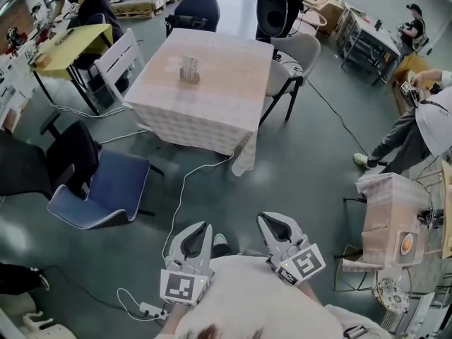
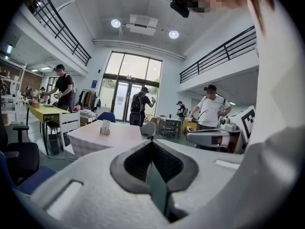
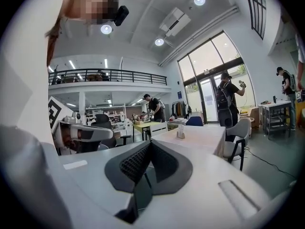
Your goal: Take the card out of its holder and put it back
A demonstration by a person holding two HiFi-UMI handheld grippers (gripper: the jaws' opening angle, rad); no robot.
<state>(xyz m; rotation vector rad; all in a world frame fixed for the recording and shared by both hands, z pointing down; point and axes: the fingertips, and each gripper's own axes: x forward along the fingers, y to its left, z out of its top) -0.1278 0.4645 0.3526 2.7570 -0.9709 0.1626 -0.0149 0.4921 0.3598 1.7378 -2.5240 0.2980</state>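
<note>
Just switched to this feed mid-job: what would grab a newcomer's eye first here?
The square table under a pale patterned cloth stands mid-room in the head view, with a small pale upright card holder alone near its centre. Well away from it, at the bottom of that view, the white left gripper and white right gripper are held close to the person's chest, both with jaws together and nothing between them.

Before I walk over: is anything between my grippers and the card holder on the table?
Nothing blocks the left gripper or right gripper: open floor leads to the table where the card holder stands. Only a cable crosses it.
</note>
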